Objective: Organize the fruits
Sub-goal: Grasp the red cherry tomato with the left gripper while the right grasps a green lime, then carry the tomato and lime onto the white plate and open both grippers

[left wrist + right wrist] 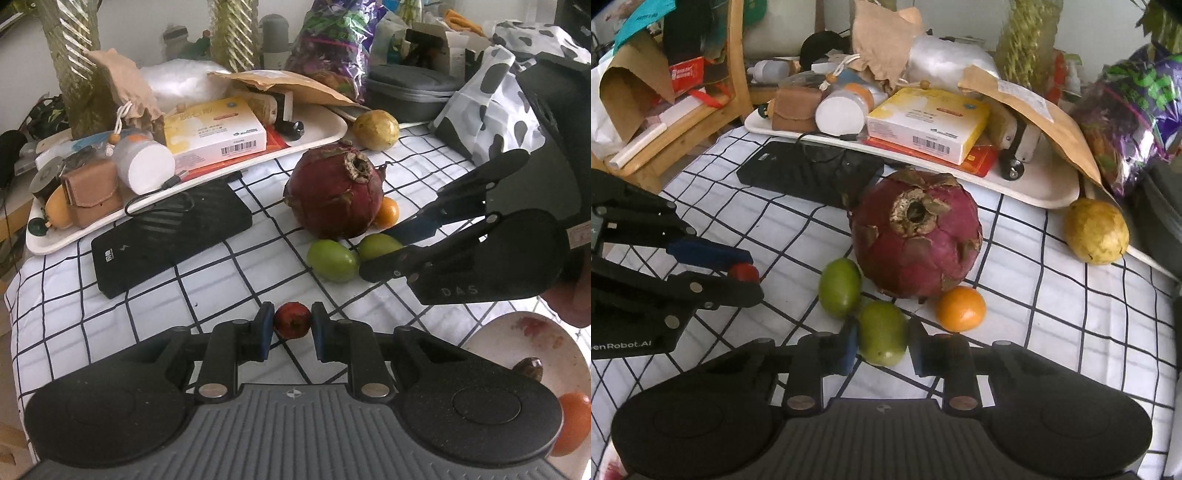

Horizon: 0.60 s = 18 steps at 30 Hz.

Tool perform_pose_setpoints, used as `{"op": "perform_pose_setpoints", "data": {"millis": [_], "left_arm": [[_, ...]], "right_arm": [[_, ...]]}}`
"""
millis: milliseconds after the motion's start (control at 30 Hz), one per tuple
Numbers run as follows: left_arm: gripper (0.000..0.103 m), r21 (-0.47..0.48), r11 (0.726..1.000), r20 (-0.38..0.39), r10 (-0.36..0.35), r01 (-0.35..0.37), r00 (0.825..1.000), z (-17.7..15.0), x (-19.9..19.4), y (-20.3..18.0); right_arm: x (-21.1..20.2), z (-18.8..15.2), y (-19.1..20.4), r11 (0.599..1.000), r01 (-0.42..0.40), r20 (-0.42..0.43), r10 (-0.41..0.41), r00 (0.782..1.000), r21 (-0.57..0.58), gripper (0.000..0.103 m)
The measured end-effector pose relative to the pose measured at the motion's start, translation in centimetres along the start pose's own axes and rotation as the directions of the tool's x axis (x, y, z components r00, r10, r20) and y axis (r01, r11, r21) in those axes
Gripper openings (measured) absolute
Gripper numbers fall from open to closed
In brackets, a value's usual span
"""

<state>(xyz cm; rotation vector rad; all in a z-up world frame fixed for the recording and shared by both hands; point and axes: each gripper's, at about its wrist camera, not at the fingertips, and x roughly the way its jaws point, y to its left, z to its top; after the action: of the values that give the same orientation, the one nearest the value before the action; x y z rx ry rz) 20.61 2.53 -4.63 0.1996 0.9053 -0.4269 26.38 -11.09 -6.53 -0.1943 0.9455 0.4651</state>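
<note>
- Two tools show: the left tool (292,325) pinches one small red fruit (292,319) between its blue pads, just above the checked cloth (155,295) on the table
- The right tool (882,347) is pressed onto one green fruit (882,332), a pad against each side; from the left wrist view its fingers cover part of that fruit
- Green fruits number two: the gripped one and a second green fruit (839,288) just beside it, the two touching or nearly so
- One large dragon fruit (916,236) sits behind the green pair, its dried, hollow stem end turned up and towards the cameras
- One small orange fruit (960,308) lies close against the dragon fruit; in the left wrist view only a sliver of it peeks out
- One yellow fruit (1096,231) rests well apart to the right, near the edge of the white tray (1045,192)
- One black power bank (809,171) lies flat with its long side running along the tray, partly under the tray's rim
- At the right edge of the left wrist view, a stained white plate (517,336) is cut off, with a dark item and an orange one beside it too hidden to name
- The gripped green fruit is oval, its long axis running roughly away from the right camera; the free one leans upright in that view
- The tray's clutter is too jumbled to count
</note>
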Motion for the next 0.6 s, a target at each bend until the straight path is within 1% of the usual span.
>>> {"op": "perform_pose_setpoints", "data": {"millis": [200, 400, 600], "left_arm": [[0.021, -0.006, 1.000, 0.012, -0.010, 0.010, 1.000, 0.2, -0.5, -0.5], [0.021, -0.014, 1.000, 0.032, -0.013, 0.013, 0.999, 0.3, -1.5, -1.2], [0.021, -0.022, 1.000, 0.047, -0.020, 0.021, 0.999, -0.3, -2.9, -2.0]], "right_arm": [[-1.3, -0.3, -0.1, 1.000, 0.013, 0.028, -0.013, 1.000, -0.004, 0.029], [-3.6, -0.8, -0.5, 0.999, -0.025, 0.068, 0.023, 0.997, 0.027, 0.029], [-5.8, -1.9, -0.3, 0.999, -0.007, 0.082, 0.002, 0.997, 0.054, 0.029]]}}
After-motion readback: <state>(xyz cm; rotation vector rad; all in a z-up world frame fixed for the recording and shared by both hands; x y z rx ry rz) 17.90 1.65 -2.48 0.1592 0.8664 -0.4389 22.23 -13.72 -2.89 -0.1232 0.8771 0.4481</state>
